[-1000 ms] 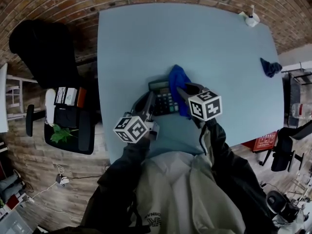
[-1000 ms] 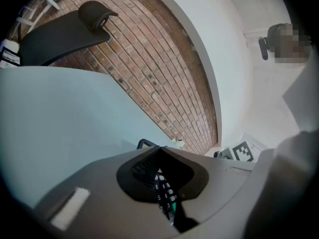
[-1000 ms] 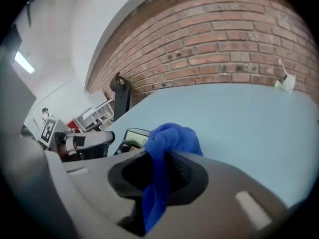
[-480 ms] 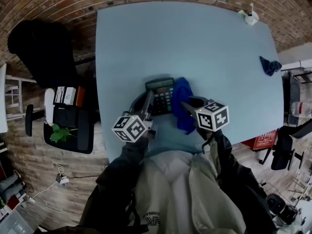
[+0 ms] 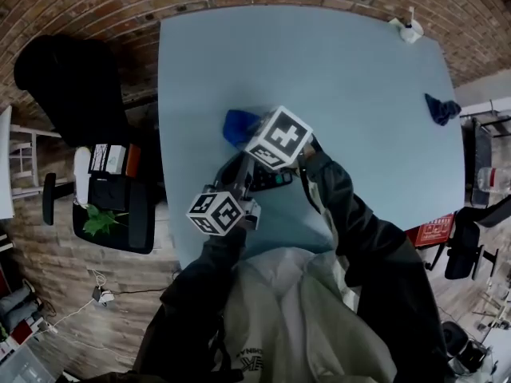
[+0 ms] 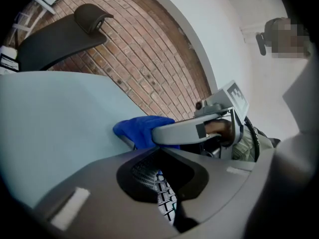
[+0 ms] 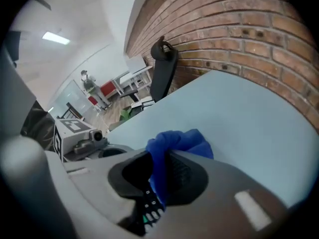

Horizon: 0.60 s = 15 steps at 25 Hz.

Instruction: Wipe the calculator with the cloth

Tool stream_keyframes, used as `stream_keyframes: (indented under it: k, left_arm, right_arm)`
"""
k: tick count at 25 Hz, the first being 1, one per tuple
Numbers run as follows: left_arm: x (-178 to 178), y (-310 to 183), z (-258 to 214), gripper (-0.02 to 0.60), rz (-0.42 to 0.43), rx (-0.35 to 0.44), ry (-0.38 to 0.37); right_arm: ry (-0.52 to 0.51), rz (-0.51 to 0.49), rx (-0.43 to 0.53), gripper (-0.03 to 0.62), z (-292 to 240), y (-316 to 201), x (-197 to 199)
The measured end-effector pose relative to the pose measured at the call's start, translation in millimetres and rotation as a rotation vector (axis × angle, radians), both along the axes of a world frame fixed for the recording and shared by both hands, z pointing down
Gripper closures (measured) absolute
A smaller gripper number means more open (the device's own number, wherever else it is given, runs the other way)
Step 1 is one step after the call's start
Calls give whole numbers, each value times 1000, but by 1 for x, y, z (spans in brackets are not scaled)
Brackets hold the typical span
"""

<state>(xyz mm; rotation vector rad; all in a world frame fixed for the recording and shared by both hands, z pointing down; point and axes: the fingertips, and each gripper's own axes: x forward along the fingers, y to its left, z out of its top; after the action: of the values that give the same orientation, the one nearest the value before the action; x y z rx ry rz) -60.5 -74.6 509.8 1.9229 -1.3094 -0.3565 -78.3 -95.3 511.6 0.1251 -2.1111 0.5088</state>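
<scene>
As the right claw (image 7: pixel 158 179) crossed the calculator (image 5: pixel 272 179), the cloth (image 5: pixel 236 125) moved left.

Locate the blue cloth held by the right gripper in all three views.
Head view: cloth left of centre, at the tip of the right gripper.
Left gripper view: cloth at centre, behind the right gripper's finger.
Right gripper view: cloth at centre, pinched between the fingers.
Shared landmark: the calculator keys beside it.
</scene>
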Motion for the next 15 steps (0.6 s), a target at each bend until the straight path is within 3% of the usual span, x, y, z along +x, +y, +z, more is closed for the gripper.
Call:
stream_keyframes:
  k: [3,5,7,9,11,13,15]
  left_arm:
    - [7,1,-4,570,38,15,-23]
    - [15,5,-5,460,95,19,-95]
    - [27,13,0,327,182,16,-240]
    - [44,21,11,300,283,23,-409]
    - [55,25,17,254,320,33,-517]
    - [56,25,18,253,304,43,-563]
    - [55,24,18,256,293,49,-586]
  right_arm:
    - [-10,14,-23,531,1,-20,14]
    - [-33,66,-112,531,2,-46,37]
    - [-7,62,-261,531,11,-60,59]
    - [46,-10,-445,531,19,-55,70]
    - [95,-101,-588,531,22,-41,68]
    - [126,-181,-642,531,24,-29,60]
    - [98,-232,-631,531,22,-24,41]
